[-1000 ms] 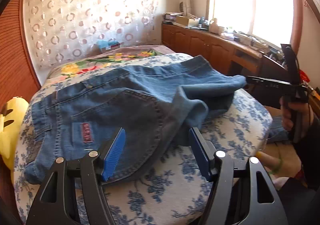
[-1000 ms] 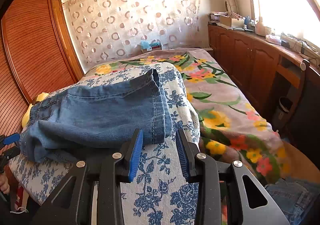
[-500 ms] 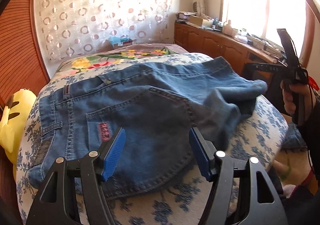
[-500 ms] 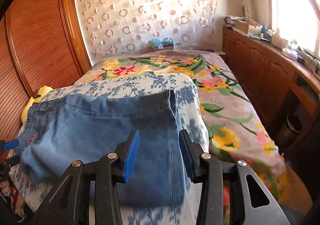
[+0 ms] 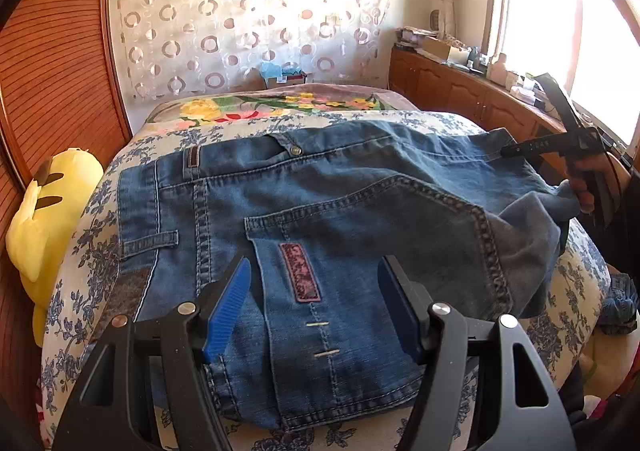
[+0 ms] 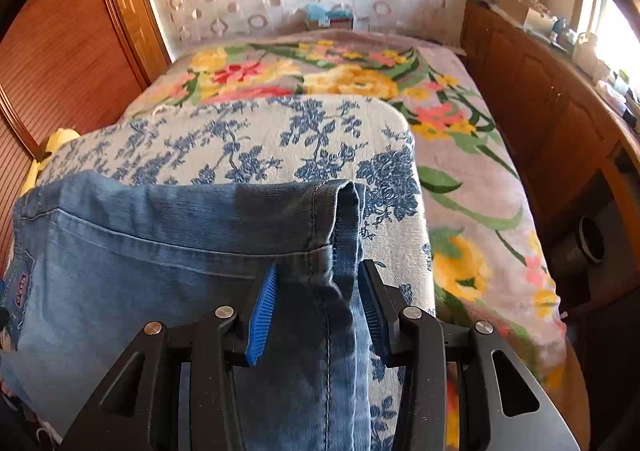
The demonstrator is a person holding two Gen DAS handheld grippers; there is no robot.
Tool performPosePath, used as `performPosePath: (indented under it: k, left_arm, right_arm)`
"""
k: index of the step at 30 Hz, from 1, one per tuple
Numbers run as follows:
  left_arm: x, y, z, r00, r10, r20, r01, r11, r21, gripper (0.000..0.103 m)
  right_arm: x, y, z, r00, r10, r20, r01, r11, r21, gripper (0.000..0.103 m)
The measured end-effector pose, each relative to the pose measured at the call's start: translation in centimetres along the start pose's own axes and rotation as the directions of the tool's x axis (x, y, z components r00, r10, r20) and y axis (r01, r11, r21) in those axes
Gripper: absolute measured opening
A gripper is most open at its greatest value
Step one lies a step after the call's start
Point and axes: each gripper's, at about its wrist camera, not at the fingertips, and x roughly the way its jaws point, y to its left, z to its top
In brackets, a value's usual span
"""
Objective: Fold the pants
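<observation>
Blue jeans (image 5: 360,191) lie folded over on a blue-flowered cushion (image 5: 80,251), back pocket and red label facing up. My left gripper (image 5: 314,267) hovers open over that pocket with nothing between its fingers. In the right wrist view the leg hem (image 6: 340,211) of the jeans (image 6: 140,243) lies on the cushion (image 6: 280,139). My right gripper (image 6: 318,271) stands over the hem with the cloth between its jaws, which are closing; the blue pads do not press it. That right gripper (image 5: 560,147), held by a hand, shows at the right edge of the left wrist view.
The cushion rests on a bed with a flowered spread (image 6: 360,79). A yellow plush toy (image 5: 44,219) lies at the left by a wooden wardrobe (image 5: 52,71). Wooden cabinets (image 6: 540,111) with clutter on top run along the right, a dark bin (image 6: 588,243) below them.
My left gripper moved forward over the jeans' pocket. My right gripper swung left until the leg hem lay between its jaws; the upper layer now lies flatter.
</observation>
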Motion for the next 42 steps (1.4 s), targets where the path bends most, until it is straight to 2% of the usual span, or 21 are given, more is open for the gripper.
performPosePath:
  k: [1,2,3,6,11,13,14,16,17,21,25,31,37,39,42]
  left_arm:
    - [0.0,0.0,0.0,1.0,0.0,-0.001,0.0,1.0,0.001,0.067]
    - [0.0,0.1,-0.1,1.0,-0.001,0.0,0.001,1.0,0.002,0.067]
    - [0.0,0.2,-0.1,1.0,-0.002,0.0,0.002,1.0,0.003,0.067]
    - [0.0,0.3,-0.3,1.0,0.001,-0.002,-0.001,1.0,0.004,0.067]
    - [-0.1,0.5,-0.2,1.0,0.014,0.003,-0.013,1.0,-0.001,0.067]
    - [-0.2,0.7,-0.2,1.0,0.015,0.006,-0.015,1.0,-0.004,0.067]
    - [-0.2,0.8,-0.3,1.0,0.014,0.008,-0.014,1.0,-0.005,0.067]
    - [-0.3,0.9,-0.3,1.0,0.006,0.011,-0.006,1.0,-0.007,0.067]
    - [-0.3,0.8,-0.3,1.0,0.0,0.013,0.0,1.0,-0.006,0.067]
    - [-0.1,0.7,-0.5,1.0,-0.021,0.013,0.021,1.0,-0.007,0.067]
    - [0.2,0.2,-0.4,0.999,-0.035,0.016,0.035,0.999,-0.009,0.076]
    - [0.9,-0.6,-0.7,1.0,-0.029,-0.001,0.029,0.999,0.013,0.076]
    - [1.9,-1.3,-1.3,1.0,-0.013,-0.028,0.014,0.999,0.031,0.076]
    - [1.8,-1.4,-1.3,1.0,-0.007,-0.02,0.008,0.999,0.042,0.076]
    - [1.9,-1.5,-1.5,1.0,-0.01,-0.023,0.011,0.999,0.039,0.076]
  right_arm:
    - [0.1,0.1,0.2,1.0,-0.001,0.002,0.001,1.0,-0.006,0.03]
    - [-0.2,0.2,0.5,1.0,0.004,0.015,-0.004,1.0,-0.018,0.011]
    - [-0.5,0.2,1.0,1.0,0.012,0.029,-0.011,1.0,-0.027,0.008]
    - [-2.4,0.1,1.8,0.993,0.02,0.117,-0.017,0.999,-0.027,0.004]
    - [-4.0,-0.9,4.8,0.964,-0.044,0.261,0.033,0.998,0.046,0.004]
    - [-3.2,-0.6,5.5,0.961,-0.098,0.257,0.086,0.995,0.057,0.004]
    - [-2.2,-0.4,5.8,0.968,-0.115,0.223,0.105,0.993,0.055,0.004]
    - [-0.9,0.0,5.6,0.979,-0.119,0.167,0.113,0.993,0.045,0.011]
    - [-0.7,0.2,5.1,0.979,-0.129,0.158,0.125,0.991,0.036,0.018]
    - [-2.4,0.3,2.3,0.978,-0.076,0.192,0.076,0.997,0.011,0.037]
    - [-5.2,0.3,-1.8,0.971,-0.04,0.237,0.042,0.999,-0.003,0.04]
    - [-8.0,-0.7,-8.4,0.962,0.015,0.273,-0.025,0.999,0.03,0.04]
    - [-8.7,-2.4,-11.9,0.964,-0.019,0.264,-0.003,0.996,0.085,0.041]
    - [-8.7,-2.9,-12.5,0.96,-0.003,0.279,-0.023,0.996,0.09,0.052]
    - [-9.4,-2.9,-13.7,0.957,-0.028,0.29,-0.011,0.991,0.13,0.065]
